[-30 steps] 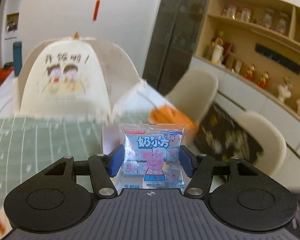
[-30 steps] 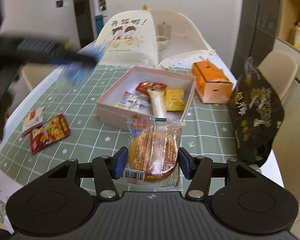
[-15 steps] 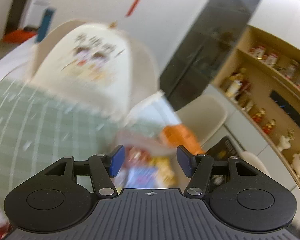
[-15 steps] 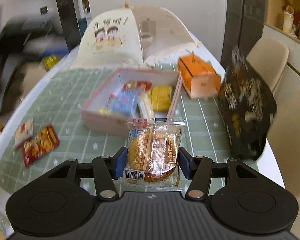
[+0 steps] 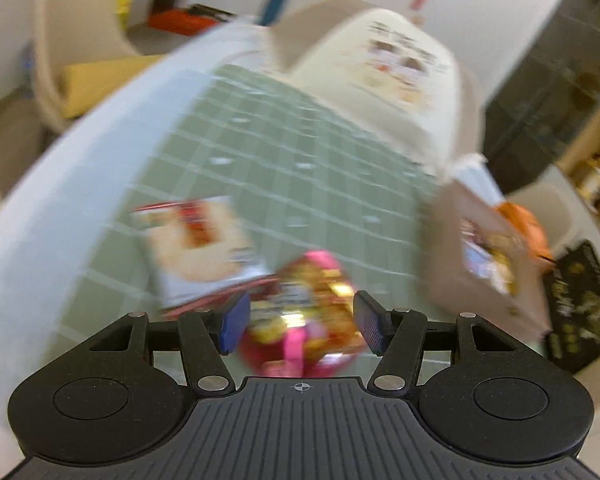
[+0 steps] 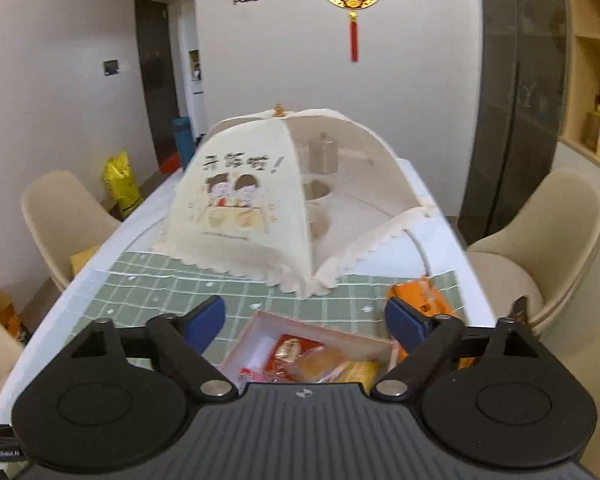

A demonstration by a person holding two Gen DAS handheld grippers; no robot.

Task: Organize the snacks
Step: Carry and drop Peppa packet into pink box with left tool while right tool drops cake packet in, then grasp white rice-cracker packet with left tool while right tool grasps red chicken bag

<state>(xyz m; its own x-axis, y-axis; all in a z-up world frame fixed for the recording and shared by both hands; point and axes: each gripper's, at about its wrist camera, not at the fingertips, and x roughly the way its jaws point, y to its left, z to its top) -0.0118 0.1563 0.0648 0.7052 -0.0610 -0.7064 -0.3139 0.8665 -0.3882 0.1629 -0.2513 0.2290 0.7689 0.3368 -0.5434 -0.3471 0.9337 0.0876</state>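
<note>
Moved: both packets held a second ago now lie in the pink cardboard box [image 6: 260, 334].
Left gripper [image 5: 300, 318]: parted, empty, framing a blurred red-and-pink foil snack packet [image 5: 300, 312] on the green checked bench [image 5: 280, 176]; contact unclear.
Right gripper [image 6: 304, 316]: spread wide, empty, above the box.
Nearby: white-and-red flat packet [image 5: 196, 244].

"开饭啦!" on food cover [image 6: 236, 196] (cream mesh)
</note>
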